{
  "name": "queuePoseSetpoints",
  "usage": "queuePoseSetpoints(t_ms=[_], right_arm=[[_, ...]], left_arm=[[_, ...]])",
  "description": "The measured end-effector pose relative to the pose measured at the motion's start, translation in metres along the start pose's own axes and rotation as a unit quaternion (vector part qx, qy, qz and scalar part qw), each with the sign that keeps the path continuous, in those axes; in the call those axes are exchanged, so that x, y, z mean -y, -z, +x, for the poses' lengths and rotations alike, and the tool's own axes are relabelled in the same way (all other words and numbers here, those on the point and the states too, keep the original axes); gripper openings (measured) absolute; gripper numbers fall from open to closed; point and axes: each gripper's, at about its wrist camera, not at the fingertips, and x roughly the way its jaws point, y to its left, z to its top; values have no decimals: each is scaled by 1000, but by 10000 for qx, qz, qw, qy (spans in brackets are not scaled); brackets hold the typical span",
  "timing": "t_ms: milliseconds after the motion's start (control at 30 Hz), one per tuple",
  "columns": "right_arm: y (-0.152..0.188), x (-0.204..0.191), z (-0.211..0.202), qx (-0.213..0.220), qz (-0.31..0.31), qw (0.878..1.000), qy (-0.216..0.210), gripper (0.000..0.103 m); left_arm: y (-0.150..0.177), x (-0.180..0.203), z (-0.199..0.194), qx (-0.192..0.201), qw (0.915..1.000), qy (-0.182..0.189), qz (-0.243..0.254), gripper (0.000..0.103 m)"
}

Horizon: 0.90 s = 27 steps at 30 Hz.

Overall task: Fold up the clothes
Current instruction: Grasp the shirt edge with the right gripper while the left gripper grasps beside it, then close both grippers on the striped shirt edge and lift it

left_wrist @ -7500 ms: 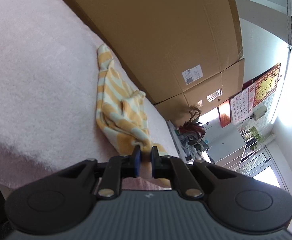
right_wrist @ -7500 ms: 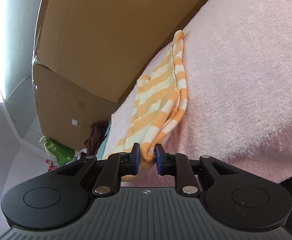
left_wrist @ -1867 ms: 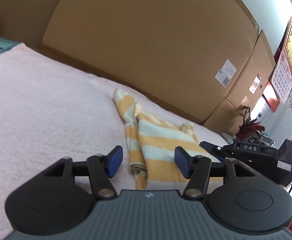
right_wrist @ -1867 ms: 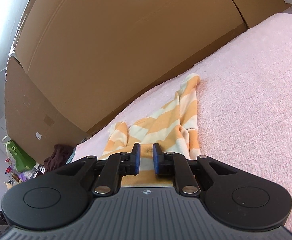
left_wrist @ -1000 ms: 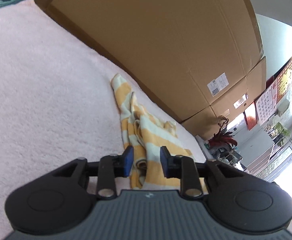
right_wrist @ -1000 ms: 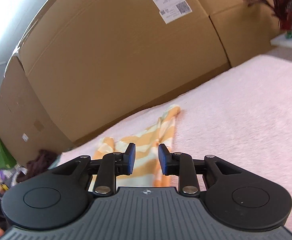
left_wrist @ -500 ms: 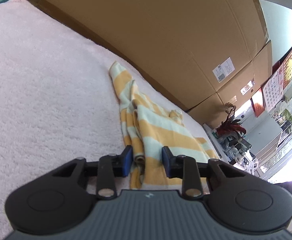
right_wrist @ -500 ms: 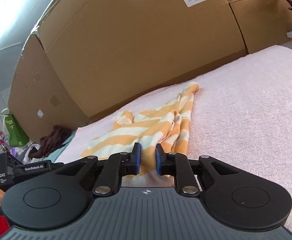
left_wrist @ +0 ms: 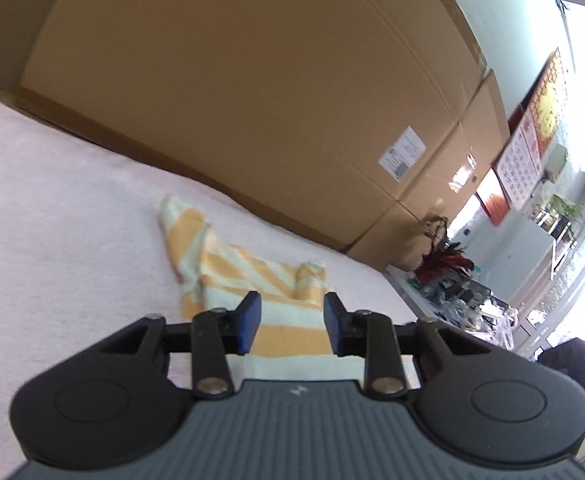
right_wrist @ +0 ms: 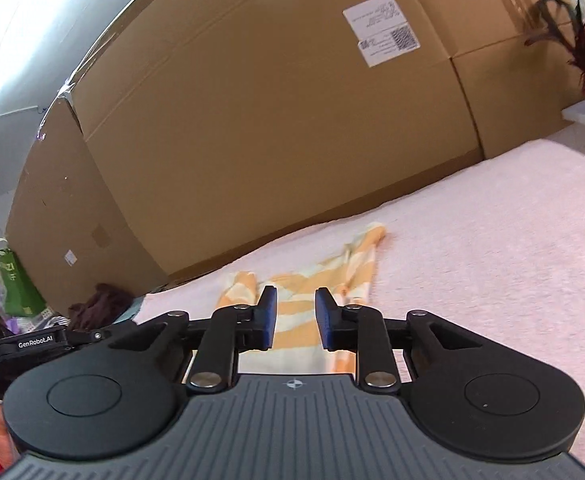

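Striped garment (left_wrist: 252, 268) at 12 o'clock, bunched | left gripper (left_wrist: 290, 322) wide, empty | right gripper (right_wrist: 295, 318) narrow-gapped, empty | risk: pinching several layers, skewing fold.

Left gripper (left_wrist: 291, 322): jaws parted, wide gap between blue pads (left_wrist: 249, 320), nothing clamped; body tilted, left finger lower than right. Right gripper (right_wrist: 295, 317): jaws parted, narrower gap, blue pads (right_wrist: 326, 319) empty; body near level. Left gripper's black housing visible at far left of right gripper, low beside it.
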Motion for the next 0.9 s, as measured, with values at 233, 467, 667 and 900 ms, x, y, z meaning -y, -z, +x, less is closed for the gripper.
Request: queuePoseSetpoints(t_ms=[233, 467, 667, 900], right_arm=[[10, 23, 43, -544, 723, 9953, 338, 0], [0, 4, 39, -511, 495, 9970, 310, 12], [-5, 20, 74, -722, 644, 9944, 432, 0], [-1, 36, 69, -687, 1110, 9911, 261, 0]], left_arm=[[9, -12, 44, -348, 9978, -569, 5, 32], [12, -5, 43, -306, 9977, -560, 225, 40], [12, -4, 44, -318, 9979, -508, 261, 43], [10, -11, 42, -301, 9991, -283, 50, 50]])
